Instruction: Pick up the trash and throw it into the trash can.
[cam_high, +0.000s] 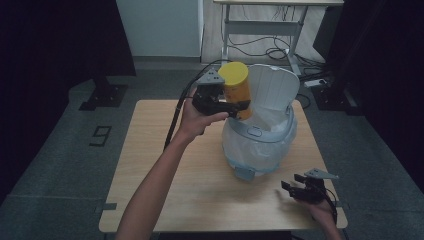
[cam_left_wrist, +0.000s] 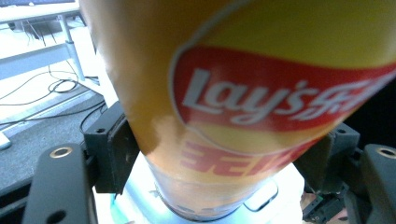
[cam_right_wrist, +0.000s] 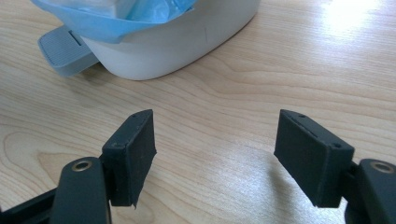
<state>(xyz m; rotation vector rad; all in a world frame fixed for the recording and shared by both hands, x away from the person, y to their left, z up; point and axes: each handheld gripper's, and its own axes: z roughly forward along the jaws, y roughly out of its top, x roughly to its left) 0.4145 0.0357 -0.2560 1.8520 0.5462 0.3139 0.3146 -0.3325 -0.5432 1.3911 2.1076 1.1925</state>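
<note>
**benchguy:** Starting from the near edge of the table (cam_high: 165, 200): the right gripper (cam_high: 295, 189) sits low by the front right corner, jaws spread wide with nothing but bare wood between them. In its own view you can see both pads (cam_right_wrist: 133, 154) apart, and the foot pedal (cam_right_wrist: 63, 49) of the bin just ahead.

**tinkerbelle:** And the left one?

**benchguy:** The left gripper (cam_high: 231, 104) is up in the air, clamped on a yellow chip can (cam_high: 236, 90). The jaws squeeze it from both sides, low on the body, lid end up. The can hangs tilted right over the open mouth of the white bin (cam_high: 257, 145), whose lid (cam_high: 272, 85) is flipped up behind it. There's a thin plastic liner (cam_high: 250, 150) inside.

**tinkerbelle:** How's that can going to behave?

**benchguy:** My guess: light, probably cardboard tube, stiff enough round the middle but it'll dent if you crush it. The printed skin looks glossy in the left gripper view (cam_left_wrist: 243, 93), so it could slide or twist in the pads. Grabbing across the round body like this seems right to me. Near the bottom rim is where it's stiffest.

**tinkerbelle:** Anything beyond the bin?

**benchguy:** Just a desk frame (cam_high: 265, 25) and loose cables (cam_high: 265, 50) on the floor past the table.
</note>
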